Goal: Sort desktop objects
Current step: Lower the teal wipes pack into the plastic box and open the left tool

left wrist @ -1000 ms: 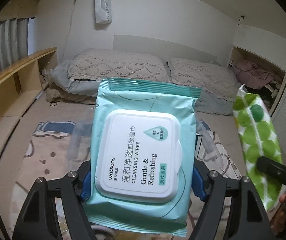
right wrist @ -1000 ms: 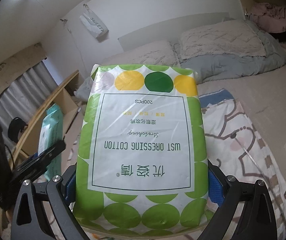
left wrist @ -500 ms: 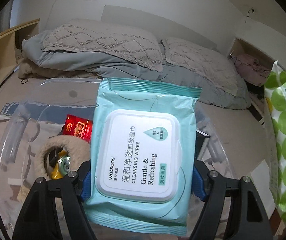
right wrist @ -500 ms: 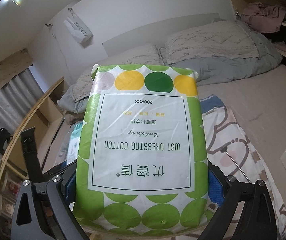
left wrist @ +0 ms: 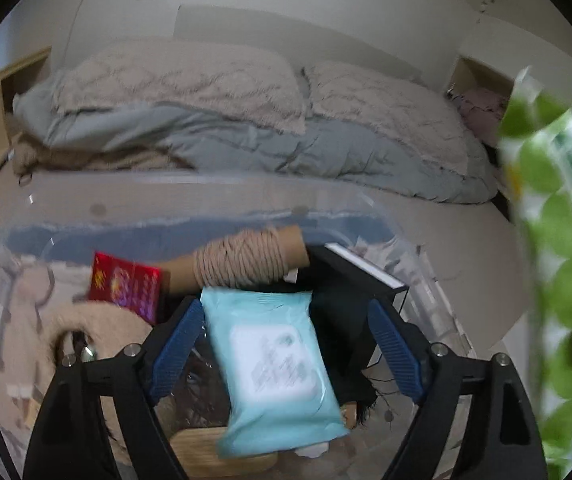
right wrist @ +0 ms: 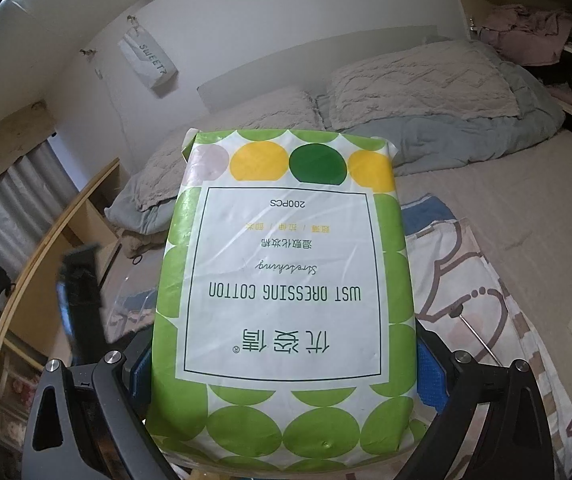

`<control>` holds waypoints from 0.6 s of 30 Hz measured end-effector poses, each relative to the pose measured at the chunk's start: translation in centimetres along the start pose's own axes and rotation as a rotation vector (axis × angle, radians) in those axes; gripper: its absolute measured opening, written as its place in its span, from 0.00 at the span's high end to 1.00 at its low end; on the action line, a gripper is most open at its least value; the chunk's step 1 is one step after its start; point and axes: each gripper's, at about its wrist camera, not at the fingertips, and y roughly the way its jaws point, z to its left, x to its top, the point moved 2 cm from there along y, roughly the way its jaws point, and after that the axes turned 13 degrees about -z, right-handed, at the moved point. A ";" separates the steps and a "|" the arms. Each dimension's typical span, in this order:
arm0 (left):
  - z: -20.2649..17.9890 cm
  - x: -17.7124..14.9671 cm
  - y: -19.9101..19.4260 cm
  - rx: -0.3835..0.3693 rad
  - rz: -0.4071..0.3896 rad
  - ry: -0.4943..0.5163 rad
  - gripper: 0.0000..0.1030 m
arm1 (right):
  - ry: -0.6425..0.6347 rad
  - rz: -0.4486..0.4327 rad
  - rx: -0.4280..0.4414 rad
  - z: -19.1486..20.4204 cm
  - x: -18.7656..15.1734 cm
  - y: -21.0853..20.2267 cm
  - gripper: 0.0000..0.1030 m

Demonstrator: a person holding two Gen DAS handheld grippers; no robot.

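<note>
A light-blue wipes pack (left wrist: 274, 364) with a white lid (blurred) lies tilted at lower centre of the left view. The green-dotted cotton pad pack (right wrist: 286, 292), label upside down, fills the centre of the right view.

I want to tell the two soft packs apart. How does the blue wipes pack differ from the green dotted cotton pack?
The wipes pack is pale blue with a white lid; the cotton pack is white with green and yellow dots.
The wipes pack lies loose between the opening left hand-held gripper, blurred, over the clear bin; the cotton pack is clamped in the right hand-held gripper.
Both are soft plastic packs.
</note>
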 end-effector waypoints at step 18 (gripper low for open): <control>10.0 2.0 -6.9 0.145 -0.142 -0.010 0.17 | -0.012 0.073 -0.010 3.6 -2.8 1.5 0.04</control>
